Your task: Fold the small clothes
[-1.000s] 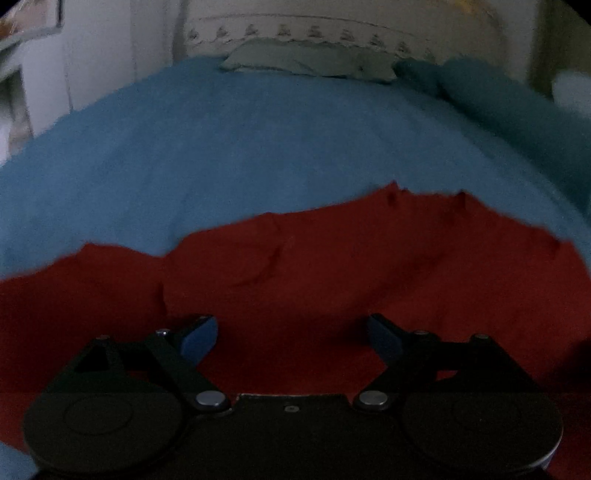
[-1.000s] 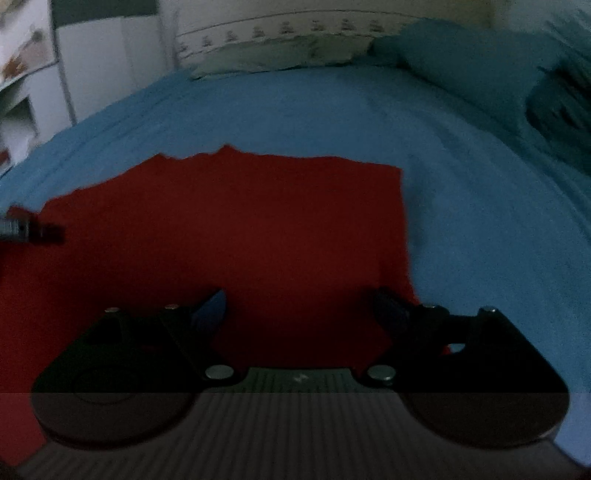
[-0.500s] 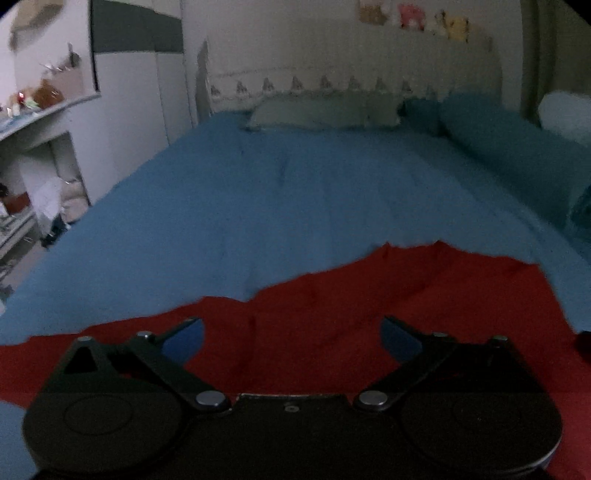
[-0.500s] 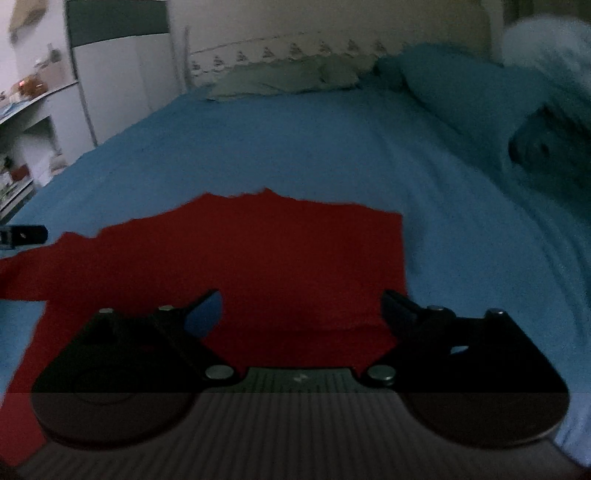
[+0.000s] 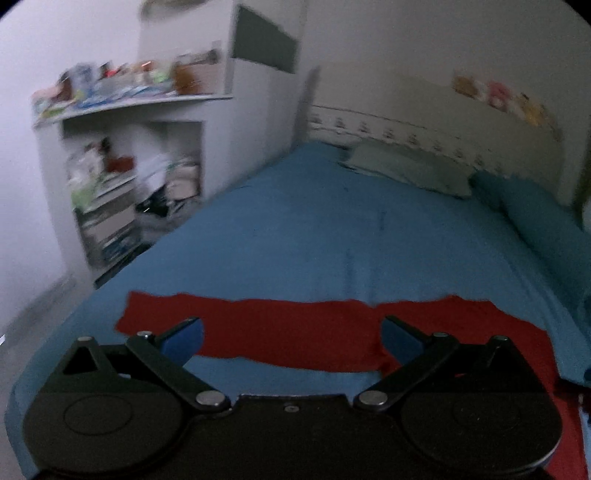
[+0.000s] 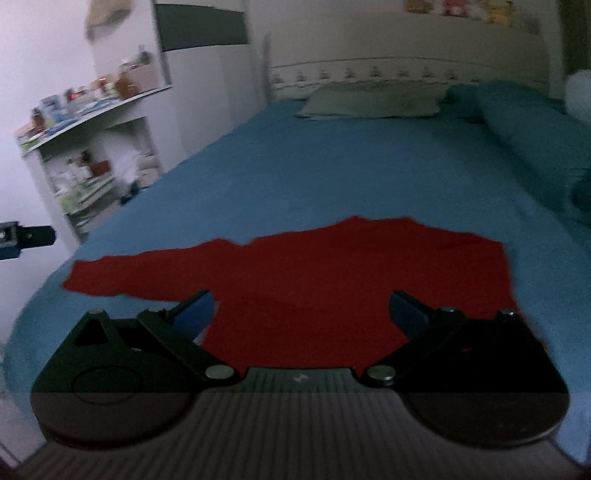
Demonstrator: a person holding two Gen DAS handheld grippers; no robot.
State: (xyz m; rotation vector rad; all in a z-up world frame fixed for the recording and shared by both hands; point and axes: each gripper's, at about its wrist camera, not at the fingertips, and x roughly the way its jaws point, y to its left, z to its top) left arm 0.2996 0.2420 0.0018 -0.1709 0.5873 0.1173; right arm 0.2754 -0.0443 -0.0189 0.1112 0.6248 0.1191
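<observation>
with both the left hand-held gripper (image 5: 291, 338) and right hand-held gripper (image 6: 301, 312) released and empty above the red garment (image 6: 332, 273) lying flat on the bed (image 6: 351, 166) just ahead, best to grasp the outstretched sleeve (image 5: 236, 317) next and fold inward.

A bed (image 6: 369, 173) under a blue cover fills the dim room. At its far end stands a pale headboard (image 6: 406, 55) with a patterned border — a grey-green pillow (image 6: 369, 101) lies against it, and small toys (image 6: 458, 9) sit on top. Left of the bed stands a white shelf unit (image 5: 122, 155), cluttered and blurred, against plain pale walls (image 5: 55, 44).
</observation>
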